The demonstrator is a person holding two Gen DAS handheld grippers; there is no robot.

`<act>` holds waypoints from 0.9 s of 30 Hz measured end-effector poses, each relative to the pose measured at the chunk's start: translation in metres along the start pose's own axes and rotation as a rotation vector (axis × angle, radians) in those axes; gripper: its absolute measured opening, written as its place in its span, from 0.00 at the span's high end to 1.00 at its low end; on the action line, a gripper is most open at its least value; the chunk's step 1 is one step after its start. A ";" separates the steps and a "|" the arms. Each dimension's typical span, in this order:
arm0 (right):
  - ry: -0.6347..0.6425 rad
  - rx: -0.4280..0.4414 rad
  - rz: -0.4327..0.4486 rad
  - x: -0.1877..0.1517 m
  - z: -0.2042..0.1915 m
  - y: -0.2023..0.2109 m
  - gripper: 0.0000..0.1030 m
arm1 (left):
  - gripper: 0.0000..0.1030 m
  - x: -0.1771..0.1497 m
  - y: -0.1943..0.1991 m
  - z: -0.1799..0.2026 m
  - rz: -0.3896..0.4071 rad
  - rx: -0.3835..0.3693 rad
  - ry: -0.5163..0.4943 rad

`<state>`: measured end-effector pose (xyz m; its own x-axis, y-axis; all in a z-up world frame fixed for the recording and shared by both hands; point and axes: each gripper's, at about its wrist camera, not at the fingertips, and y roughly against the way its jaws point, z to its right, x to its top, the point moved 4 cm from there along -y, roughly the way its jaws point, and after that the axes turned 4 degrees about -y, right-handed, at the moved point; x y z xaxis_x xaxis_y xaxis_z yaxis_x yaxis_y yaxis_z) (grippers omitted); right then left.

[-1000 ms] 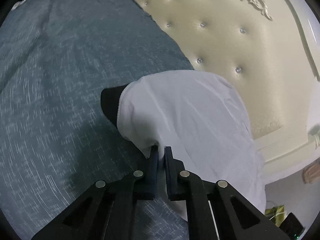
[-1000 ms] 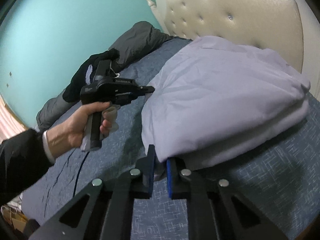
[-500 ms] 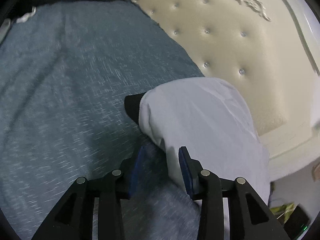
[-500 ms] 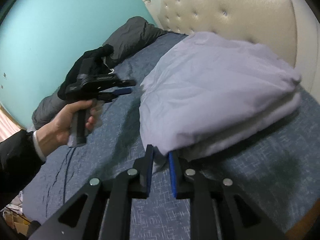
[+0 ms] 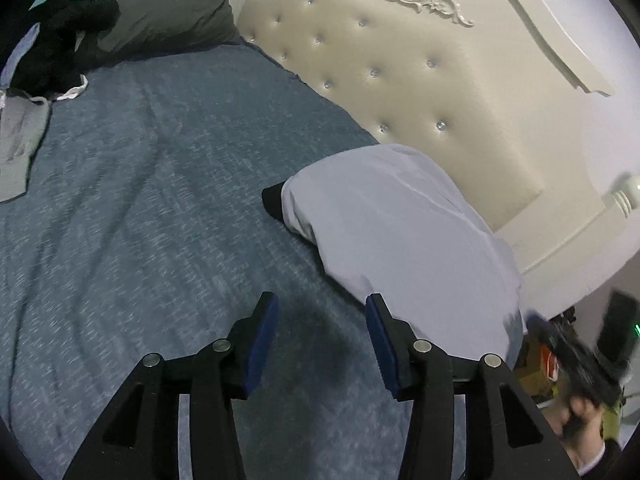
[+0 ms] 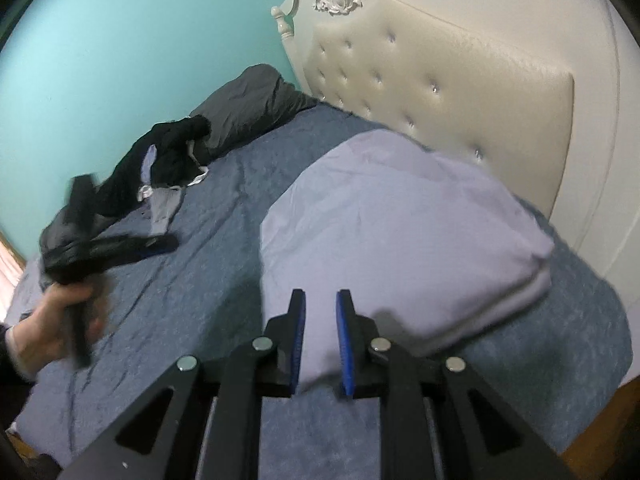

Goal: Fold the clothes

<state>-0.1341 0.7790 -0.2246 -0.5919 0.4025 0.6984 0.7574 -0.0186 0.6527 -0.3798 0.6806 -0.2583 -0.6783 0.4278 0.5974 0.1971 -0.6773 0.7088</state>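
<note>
1. The white garment (image 6: 400, 232) lies as a folded, layered bundle on the blue bedspread (image 5: 140, 220), close against the tufted headboard (image 5: 420, 92). A dark piece of cloth (image 5: 272, 202) shows under its far corner in the left wrist view.

2. My right gripper (image 6: 320, 336) has its fingers parted, nothing between them; the bundle's near edge sits just beyond and partly between the tips. The bundle's long axis runs across this gripper's line, from lower left toward the headboard side.

3. My left gripper (image 5: 318, 340) is spread wide and empty. The bundle lies ahead and to its right, the right-hand finger just beside the cloth edge, the left one over bare bedspread.

4. Judgement: the right gripper is the nearer of the two to the bundle. The garment already lies folded, and both sets of fingers are released and clear of it, which fits a fold just set down; whether another fold is meant, I cannot tell.

5. Surroundings: a heap of dark clothes (image 6: 168, 160) with pale pieces lies well apart, near the grey pillow (image 6: 256, 100) by the teal wall (image 6: 120, 60). A grey cloth (image 5: 20, 148) lies flat at the bed's far left edge.

6. Obstructions: nothing stands between either gripper and the bundle, nor across the open bedspread toward the dark heap. The headboard limits any approach from behind the bundle.
</note>
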 end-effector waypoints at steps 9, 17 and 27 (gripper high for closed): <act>-0.051 -0.083 -0.021 -0.002 0.032 -0.041 0.89 | 0.49 -0.022 0.041 0.001 0.001 0.023 -0.046; -0.117 -0.166 0.056 0.028 0.067 -0.032 0.89 | 0.48 -0.032 0.052 0.002 0.004 0.013 -0.046; -0.248 -0.213 0.076 0.018 0.115 -0.025 0.89 | 0.47 -0.033 0.058 0.007 0.015 -0.002 -0.051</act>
<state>-0.1322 0.8914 -0.2625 -0.4310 0.6023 0.6719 0.7070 -0.2373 0.6662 -0.3410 0.6314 -0.2348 -0.6382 0.4478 0.6263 0.2055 -0.6849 0.6991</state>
